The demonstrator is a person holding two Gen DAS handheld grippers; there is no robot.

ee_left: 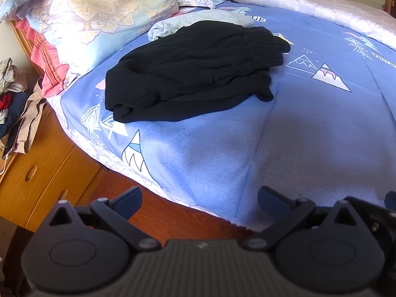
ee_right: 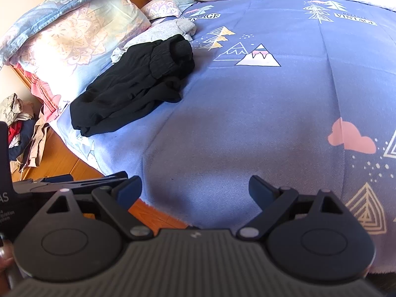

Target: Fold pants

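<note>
Both tools sit back at the near edge of the bed, and the black pants lie well ahead of them, folded into a compact bundle on the blue blanket with its mountain and tree prints. Left gripper first: fingers spread wide apart, nothing between them, only bare blanket and a strip of wooden floor showing through the gap. The pants are far out in front of it, slightly left of its centre line, with open blanket in between.

Over to the right gripper: same story, splayed wide and holding nothing, hovering over the blanket's near hem. From here the pants sit well off to the upper left, up by the head of the bed. The bundle's far end rests against a grey garment, which lies beside the floral pillows. The ribbed waistband end points toward the pillows side, the smoother folded end toward the bed's left edge.

Beyond it all, a pale quilt is bunched along the far side. Left of the bed, a wooden drawer unit carries a heap of loose clothes. In the right view, the left tool's body pokes in at the lower left.
</note>
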